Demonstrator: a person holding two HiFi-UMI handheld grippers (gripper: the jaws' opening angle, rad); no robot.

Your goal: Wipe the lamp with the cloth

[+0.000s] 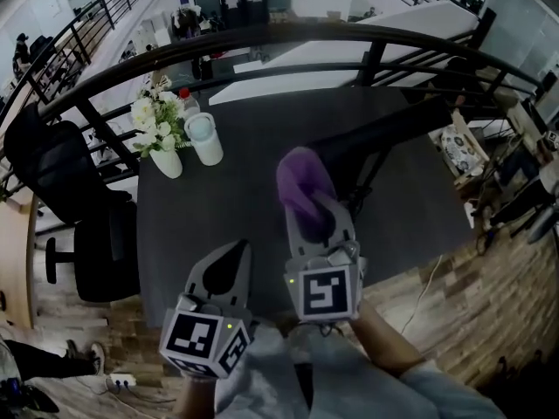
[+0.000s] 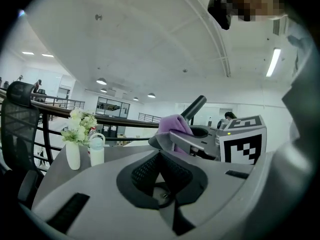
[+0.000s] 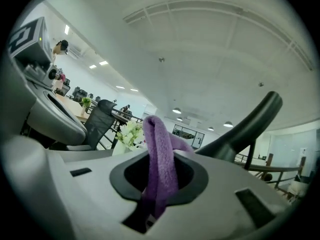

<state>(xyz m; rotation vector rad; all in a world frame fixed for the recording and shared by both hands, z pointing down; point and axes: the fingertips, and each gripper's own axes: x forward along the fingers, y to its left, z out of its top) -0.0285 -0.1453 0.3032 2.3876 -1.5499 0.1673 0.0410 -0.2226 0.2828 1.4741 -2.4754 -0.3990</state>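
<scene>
We record:
- Dark grey table (image 1: 262,173) by a curved black railing (image 1: 262,37), with wood floor (image 1: 454,321) and a black chair (image 1: 65,177) to the left.
- On the table: flower vase (image 1: 164,157), white bottle (image 1: 206,140), black lamp (image 1: 389,131).
- Right gripper (image 1: 311,209) is clamped on the purple cloth (image 1: 300,180), near the lamp.
- Left gripper (image 1: 232,253) has its jaws together, holding nothing.

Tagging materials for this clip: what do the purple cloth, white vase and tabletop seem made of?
The purple cloth: soft fleecy fabric, probably microfibre; fuzzy nap. The white vase: likely glazed ceramic; smooth, opaque. The tabletop: dark matte surface, maybe laminate; no glare.
</scene>
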